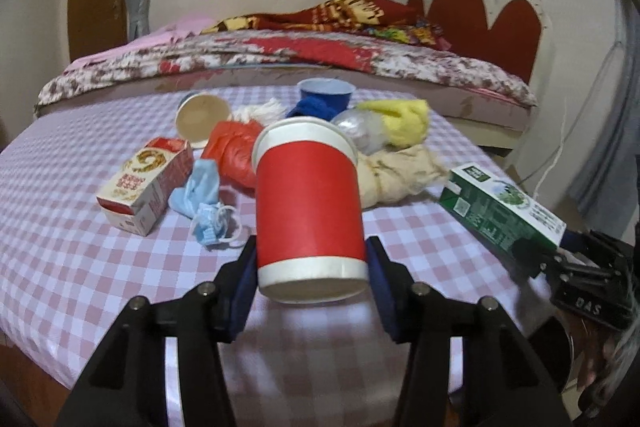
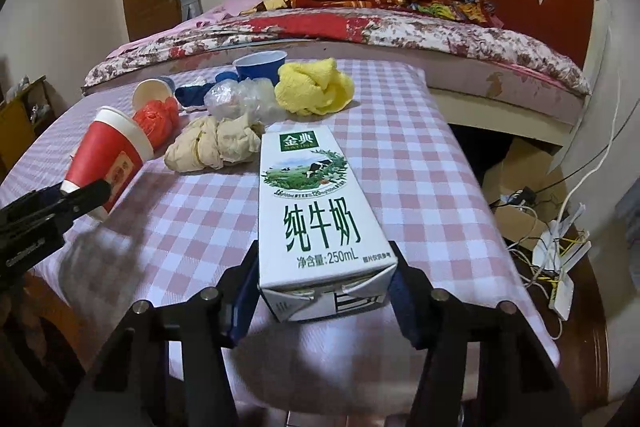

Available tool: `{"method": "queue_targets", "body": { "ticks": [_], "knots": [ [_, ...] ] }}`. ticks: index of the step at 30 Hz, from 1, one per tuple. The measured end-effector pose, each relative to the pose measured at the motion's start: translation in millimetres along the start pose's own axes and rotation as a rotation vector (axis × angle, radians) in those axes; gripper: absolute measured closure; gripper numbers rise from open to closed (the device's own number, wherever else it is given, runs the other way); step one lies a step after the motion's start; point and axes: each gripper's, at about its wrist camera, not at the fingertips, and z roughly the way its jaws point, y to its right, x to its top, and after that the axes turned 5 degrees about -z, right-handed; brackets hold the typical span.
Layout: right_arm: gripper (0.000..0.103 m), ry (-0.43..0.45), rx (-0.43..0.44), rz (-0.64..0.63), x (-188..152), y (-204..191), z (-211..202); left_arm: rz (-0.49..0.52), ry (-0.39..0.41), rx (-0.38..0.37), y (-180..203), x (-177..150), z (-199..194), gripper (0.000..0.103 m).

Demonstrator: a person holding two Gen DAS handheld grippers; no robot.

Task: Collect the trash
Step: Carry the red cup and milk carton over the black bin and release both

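My left gripper (image 1: 312, 251) is shut on a red paper cup (image 1: 308, 203) with white rims, its blue pads pressing the cup's lower sides. The right wrist view shows that cup (image 2: 108, 155) tilted and raised off the checked tablecloth (image 2: 420, 187). My right gripper (image 2: 323, 259) is shut on a green and white milk carton (image 2: 316, 211), held at its folded bottom end. The left wrist view has the carton (image 1: 500, 207) at the right, clear of the table. More trash lies beyond: a red and white carton (image 1: 144, 183), a blue face mask (image 1: 204, 199) and an orange bag (image 1: 236, 155).
Further back on the table lie crumpled beige paper (image 1: 400, 175), clear plastic (image 1: 360, 131), a yellow cloth (image 1: 404, 123), a blue cup (image 1: 326, 95) and a tipped paper cup (image 1: 202, 119). A bed (image 1: 320, 55) runs behind the table. Cables and cardboard boxes (image 2: 540, 227) fill the floor right of it.
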Motion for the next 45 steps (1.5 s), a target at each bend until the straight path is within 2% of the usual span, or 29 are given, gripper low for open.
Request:
{"method": "queue_targets", "body": {
  "ticks": [12,25,35,42,45],
  "knots": [
    [0.046,0.07,-0.082,0.02,-16.9,30.5,-62.8,0.068,0.01,-0.109,39.1,-13.5,-26.3,0.051],
    [0.046,0.095,-0.237,0.102,-63.2,94.7,-141.2,0.189,-0.02,-0.298,113.2,-38.5,-45.8,0.051],
    [0.046,0.018,-0.301,0.144,-113.8,123.5,-167.7,0.322,-0.078,-0.472,182.0,-68.7,-62.1,0.051],
    [0.046,-0.061,-0.321,0.182,-150.6,143.2,-175.9,0.408,-0.153,-0.542,222.3,-98.4,-61.3,0.051],
    [0.046,-0.107,-0.312,0.196,-165.7,150.4,-172.5,0.427,-0.215,-0.578,235.2,-109.9,-53.4,0.051]
  ]
}}
